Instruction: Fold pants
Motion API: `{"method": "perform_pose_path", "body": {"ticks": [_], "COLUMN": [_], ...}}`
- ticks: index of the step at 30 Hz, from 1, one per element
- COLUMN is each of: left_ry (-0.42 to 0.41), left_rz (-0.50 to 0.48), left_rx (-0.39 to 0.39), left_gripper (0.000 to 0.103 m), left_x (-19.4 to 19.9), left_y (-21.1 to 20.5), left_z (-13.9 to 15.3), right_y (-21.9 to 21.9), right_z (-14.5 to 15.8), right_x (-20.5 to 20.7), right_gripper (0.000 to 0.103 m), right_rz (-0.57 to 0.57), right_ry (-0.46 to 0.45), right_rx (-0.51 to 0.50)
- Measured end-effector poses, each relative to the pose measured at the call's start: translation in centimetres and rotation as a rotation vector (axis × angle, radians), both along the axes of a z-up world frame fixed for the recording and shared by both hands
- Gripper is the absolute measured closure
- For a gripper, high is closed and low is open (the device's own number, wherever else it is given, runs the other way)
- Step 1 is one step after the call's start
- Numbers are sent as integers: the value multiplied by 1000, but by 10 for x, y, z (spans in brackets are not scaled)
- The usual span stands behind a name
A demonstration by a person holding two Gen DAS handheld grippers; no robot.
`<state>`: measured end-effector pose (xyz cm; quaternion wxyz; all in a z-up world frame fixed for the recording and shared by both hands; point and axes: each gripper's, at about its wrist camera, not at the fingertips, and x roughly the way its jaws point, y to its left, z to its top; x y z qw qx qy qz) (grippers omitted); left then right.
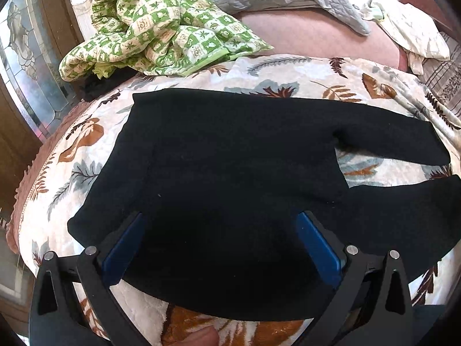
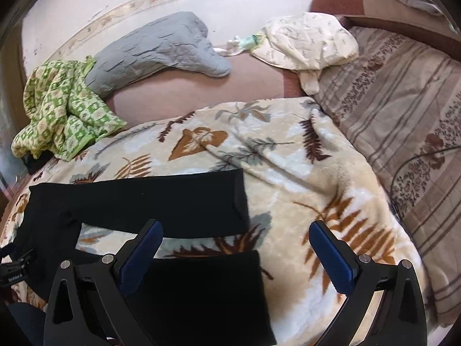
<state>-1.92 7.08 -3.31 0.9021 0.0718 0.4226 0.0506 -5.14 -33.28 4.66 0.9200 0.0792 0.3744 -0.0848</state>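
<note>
Black pants (image 1: 230,155) lie spread flat on a leaf-patterned blanket (image 1: 86,132), waist to the left, the two legs running right with a gap between them. My left gripper (image 1: 222,222) is open, hovering over the waist and seat area, its blue pads (image 1: 317,242) wide apart. In the right wrist view the far leg (image 2: 144,201) and the near leg's cuff end (image 2: 207,288) show. My right gripper (image 2: 234,230) is open above the near leg's cuff, holding nothing.
A green checkered quilt (image 1: 155,26) is bunched at the back left. A grey quilted pillow (image 2: 161,54) and a cream pillow (image 2: 308,43) lie behind. A striped brown blanket (image 2: 403,115) covers the right side. The bed edge and a glass door (image 1: 26,66) are at the left.
</note>
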Motion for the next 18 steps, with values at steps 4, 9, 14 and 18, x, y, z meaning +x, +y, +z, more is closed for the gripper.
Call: {"method": "perform_pose_path", "body": {"ticks": [4, 9, 14, 18], "left_ry": [-18, -40, -61, -80], "left_rz": [10, 17, -1, -29], "left_rx": [7, -5, -72, -95], "left_gripper": [0, 0, 0, 0], "left_x": [-1, -4, -8, -9], "left_y": [3, 7, 9, 6], "left_z": [2, 5, 8, 14], "right_y": [-12, -21, -21, -26], "right_z": [1, 12, 29, 48], "right_x": [-3, -17, -48, -78], "right_gripper": [1, 1, 1, 1], "right_rz": [-41, -69, -73, -123], "right_ry": [-3, -62, -146, -206], "right_rx": [14, 19, -73, -121]}}
